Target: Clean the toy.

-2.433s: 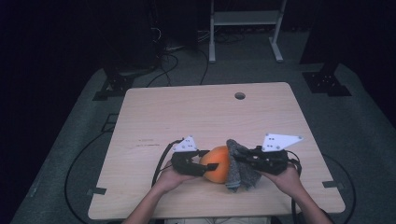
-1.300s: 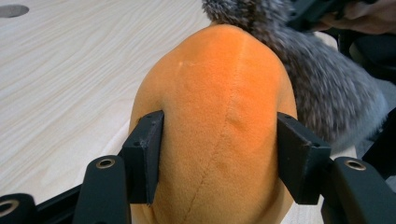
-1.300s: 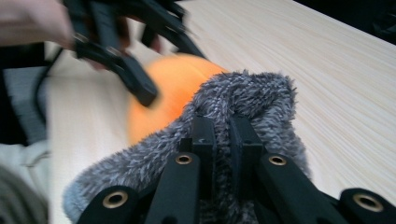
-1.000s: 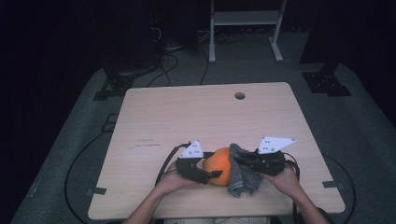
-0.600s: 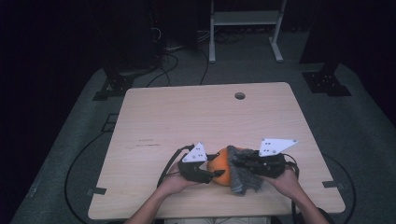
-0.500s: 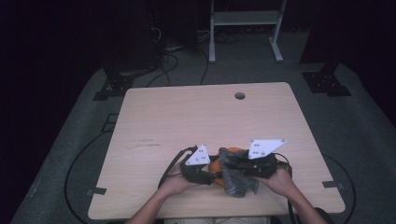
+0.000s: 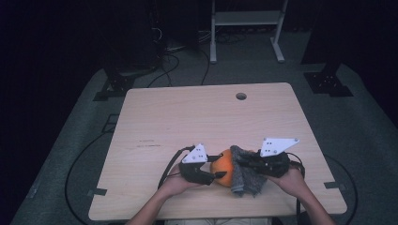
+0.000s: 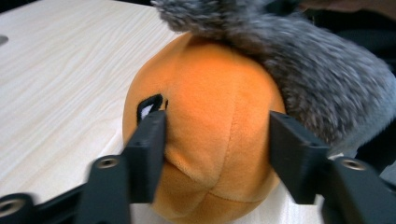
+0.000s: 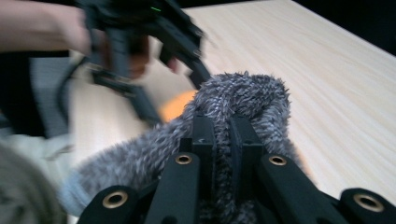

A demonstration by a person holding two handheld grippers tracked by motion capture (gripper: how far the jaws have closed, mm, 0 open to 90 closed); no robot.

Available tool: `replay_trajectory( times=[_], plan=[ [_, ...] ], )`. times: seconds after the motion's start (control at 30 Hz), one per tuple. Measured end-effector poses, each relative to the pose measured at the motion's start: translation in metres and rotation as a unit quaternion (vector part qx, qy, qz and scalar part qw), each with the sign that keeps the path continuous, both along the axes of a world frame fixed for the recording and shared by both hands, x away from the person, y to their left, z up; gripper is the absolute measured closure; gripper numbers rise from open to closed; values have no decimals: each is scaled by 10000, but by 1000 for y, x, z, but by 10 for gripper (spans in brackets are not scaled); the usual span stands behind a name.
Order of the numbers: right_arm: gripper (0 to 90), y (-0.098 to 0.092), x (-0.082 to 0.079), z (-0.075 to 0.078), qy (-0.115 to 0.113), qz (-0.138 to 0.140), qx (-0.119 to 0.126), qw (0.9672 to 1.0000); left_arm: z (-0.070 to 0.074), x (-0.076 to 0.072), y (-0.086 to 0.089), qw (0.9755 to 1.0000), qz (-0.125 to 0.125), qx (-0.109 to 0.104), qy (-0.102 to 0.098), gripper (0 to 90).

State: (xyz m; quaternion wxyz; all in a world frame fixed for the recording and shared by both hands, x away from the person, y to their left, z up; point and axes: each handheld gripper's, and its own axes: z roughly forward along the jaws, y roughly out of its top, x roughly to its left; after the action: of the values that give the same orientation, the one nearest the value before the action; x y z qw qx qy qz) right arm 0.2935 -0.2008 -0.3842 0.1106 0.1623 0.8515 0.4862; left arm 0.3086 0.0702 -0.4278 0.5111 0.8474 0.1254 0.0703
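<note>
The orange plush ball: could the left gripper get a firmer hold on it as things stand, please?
Probably yes: the left gripper already straddles the orange plush ball, and the grey fuzzy cloth drapes over its top and far side, clear of the jaws.

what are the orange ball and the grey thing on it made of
Orange ball: looks like soft plush fabric, matte short nap, with sewn seams and a dent where the jaws press.
Grey thing: seems a fuzzy knit or fleece cloth, long loose fibres, limp drape over the ball.

Near the table's (image 7: 164,117) front edge, the left gripper (image 7: 206,172) clasps an orange plush ball (image 7: 223,166); the right gripper (image 7: 251,164) pinches a grey fuzzy cloth (image 7: 246,180) draped over it.
</note>
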Motion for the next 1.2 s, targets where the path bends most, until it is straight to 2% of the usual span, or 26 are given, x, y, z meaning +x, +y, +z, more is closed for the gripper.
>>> replay_trajectory(
  times=[0.03, 0.07, 0.17, 0.23, 0.27, 0.4, 0.6, 0.77, 0.9, 1.0, 1.1, 1.2],
  plan=[
    [819, 3, -3, 1, 44, 104, 8, 9999, 1, -1, -2, 10000, -1, 11, -34, 448],
    [819, 8, -6, 2, -6, 174, -68, 9998, 2, -2, -4, 10000, -26, 32, -81, 459],
    [818, 25, -8, 1, -29, 364, -212, 9991, 4, -10, -10, 9989, -86, 265, -375, 471],
    [819, 31, -3, 1, -33, 443, -294, 9986, 4, -9, -7, 9988, -63, 288, -383, 473],
    [820, 30, 0, 2, 25, 419, -216, 9989, 3, -8, -5, 9992, -35, 251, -318, 475],
    [820, 16, 14, -1, 192, 169, -19, 9997, 0, -7, -2, 9995, -43, 191, -253, 477],
    [820, -7, 15, -5, 216, -148, 77, 9996, -1, -5, 1, 9996, -84, 167, -189, 476],
    [821, -25, 17, -13, 367, -300, 192, 9987, -1, -4, 2, 9998, -81, 138, -144, 475],
    [820, -39, 19, -21, 491, -501, 190, 9974, -2, -1, 6, 9999, -59, 119, -83, 473],
    [821, -48, 18, -27, 557, -616, 69, 9965, -2, 1, 8, 10000, -15, 73, -15, 471],
    [821, -49, 12, -29, 591, -569, 90, 9966, -3, 2, 7, 10000, -6, 61, -17, 472],
    [821, -40, 5, -21, 538, -248, 268, 9979, -3, 1, 5, 10000, -20, 63, -20, 473]
  ],
)
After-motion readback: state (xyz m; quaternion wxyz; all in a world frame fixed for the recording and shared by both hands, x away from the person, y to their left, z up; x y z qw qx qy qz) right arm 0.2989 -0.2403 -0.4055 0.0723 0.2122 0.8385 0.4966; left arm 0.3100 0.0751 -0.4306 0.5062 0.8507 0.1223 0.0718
